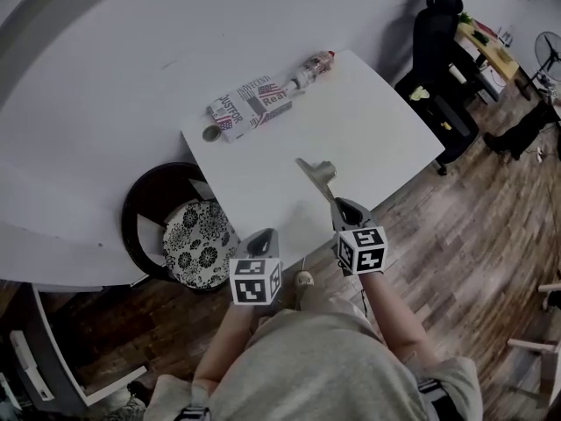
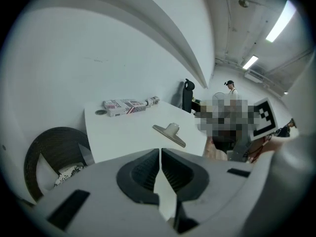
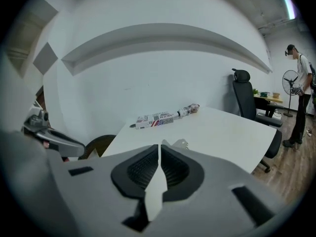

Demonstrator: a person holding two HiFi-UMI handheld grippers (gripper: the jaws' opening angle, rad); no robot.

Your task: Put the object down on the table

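A grey T-shaped nozzle piece (image 1: 317,175) lies flat on the white table (image 1: 377,121), near its front edge. My right gripper (image 1: 342,204) is just behind the piece, shut and holding nothing; in the right gripper view the piece (image 3: 180,143) peeks over the closed jaws (image 3: 159,149). My left gripper (image 1: 266,233) hangs at the table's front left edge, also shut and empty. From the left gripper (image 2: 160,154) the nozzle piece (image 2: 170,132) shows resting alone on the tabletop.
A printed packet (image 1: 254,103) with a bottle-like end (image 1: 311,67) and a small round lid (image 1: 211,133) lie at the table's far side. A round dark chair with a floral cushion (image 1: 197,235) stands left of the table. A black office chair (image 1: 434,51) and a standing person (image 3: 298,93) are to the right.
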